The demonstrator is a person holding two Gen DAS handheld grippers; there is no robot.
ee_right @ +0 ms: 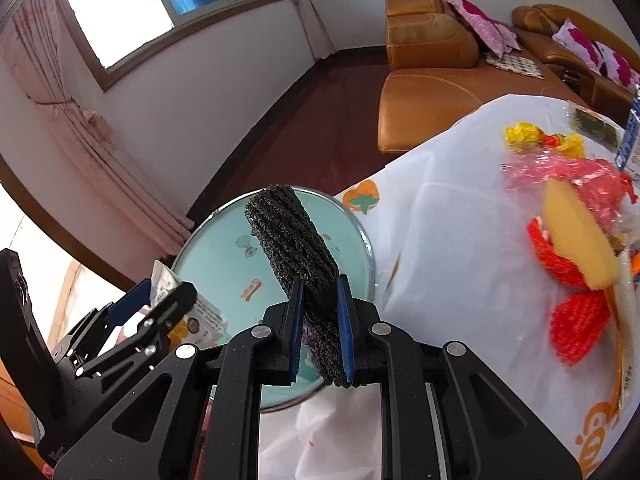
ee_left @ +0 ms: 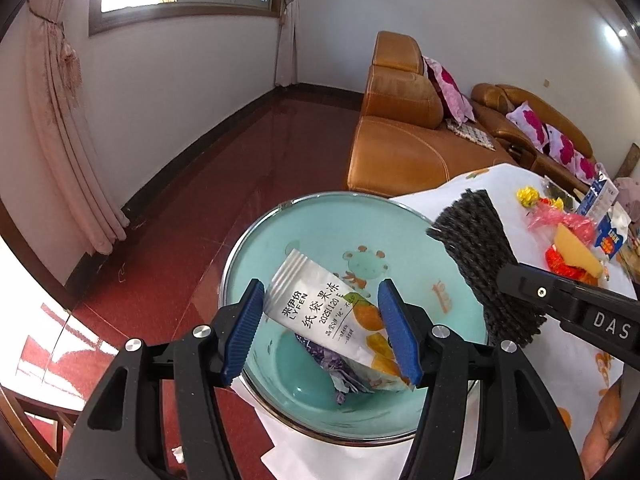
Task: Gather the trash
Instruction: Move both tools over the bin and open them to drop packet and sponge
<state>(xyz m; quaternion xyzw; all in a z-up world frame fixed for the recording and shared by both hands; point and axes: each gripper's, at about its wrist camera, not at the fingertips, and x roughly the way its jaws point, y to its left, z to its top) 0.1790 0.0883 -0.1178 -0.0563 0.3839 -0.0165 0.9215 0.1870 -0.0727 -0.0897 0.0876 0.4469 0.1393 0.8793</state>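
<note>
The lower end of the jelly pouch is covered by a finger of the left hand-held gripper. The purple wrapper beneath is largely hidden. The heap of wrappers on the worktop is blurred and cut off by the right edge.

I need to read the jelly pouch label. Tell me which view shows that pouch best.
The left wrist view: the jelly pouch lies face-up in the teal basin, print readable. In the right wrist view only its corner shows behind the left gripper.
</note>
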